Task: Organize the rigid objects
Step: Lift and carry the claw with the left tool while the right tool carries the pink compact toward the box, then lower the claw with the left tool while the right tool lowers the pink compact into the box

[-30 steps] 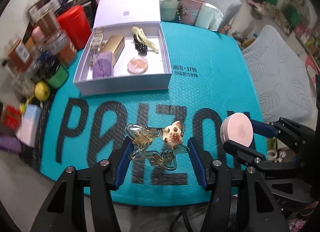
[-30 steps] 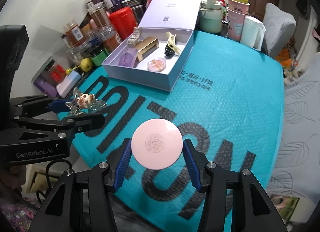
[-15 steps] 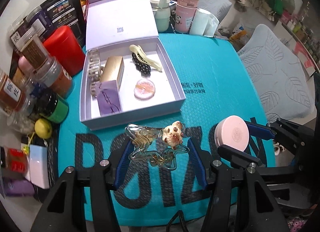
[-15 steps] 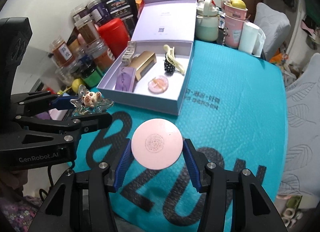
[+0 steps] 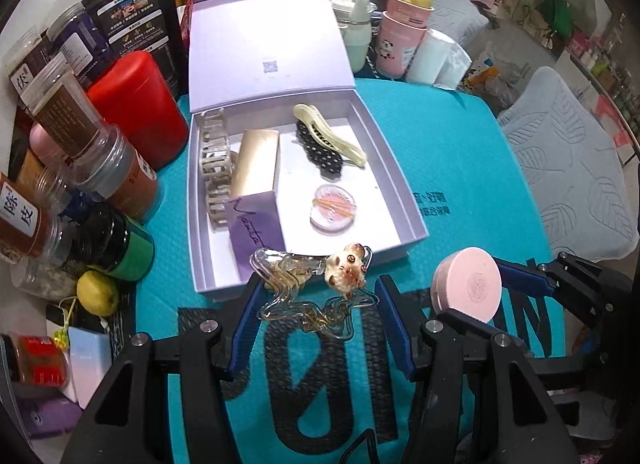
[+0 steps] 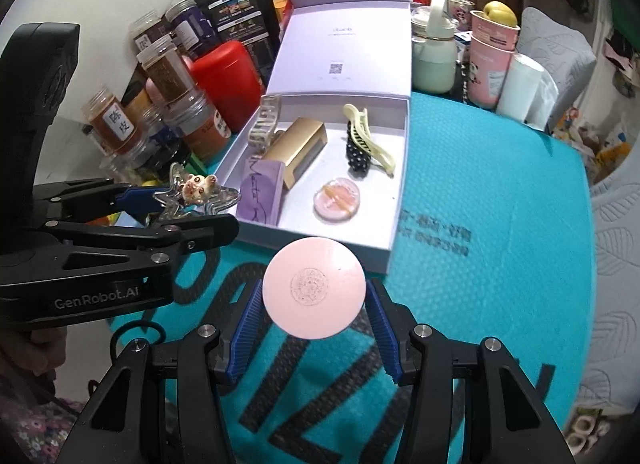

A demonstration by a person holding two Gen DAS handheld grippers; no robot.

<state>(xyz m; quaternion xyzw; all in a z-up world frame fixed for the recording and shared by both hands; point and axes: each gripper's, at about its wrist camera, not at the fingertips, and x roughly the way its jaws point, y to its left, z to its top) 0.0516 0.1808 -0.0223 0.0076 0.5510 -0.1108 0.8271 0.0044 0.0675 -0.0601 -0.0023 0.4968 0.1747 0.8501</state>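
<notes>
My left gripper (image 5: 316,304) is shut on a clear star-shaped glass dish with a small spotted animal figure (image 5: 346,270), held in the air just before the near wall of the open lilac box (image 5: 404,200). My right gripper (image 6: 314,304) is shut on a round pink compact (image 6: 314,288), also held above the teal mat near the box's front edge. The compact (image 5: 468,290) and right gripper show at the right of the left wrist view. The star dish (image 6: 196,194) shows at the left of the right wrist view. Inside the box lie hair clips, a gold box (image 5: 256,164), a purple box (image 5: 256,230) and a small pink round case (image 5: 334,210).
Spice jars (image 5: 80,136), a red canister (image 5: 136,104) and dark pouches crowd the table's left side, with a small yellow-green fruit (image 5: 98,292). Cups and a pale green kettle (image 6: 434,60) stand behind the box. A grey cushioned chair (image 5: 568,168) is at the right.
Both grippers have moved across the mat toward the open box with their loads; the box now looks larger and nearer. Neither grip has changed.
</notes>
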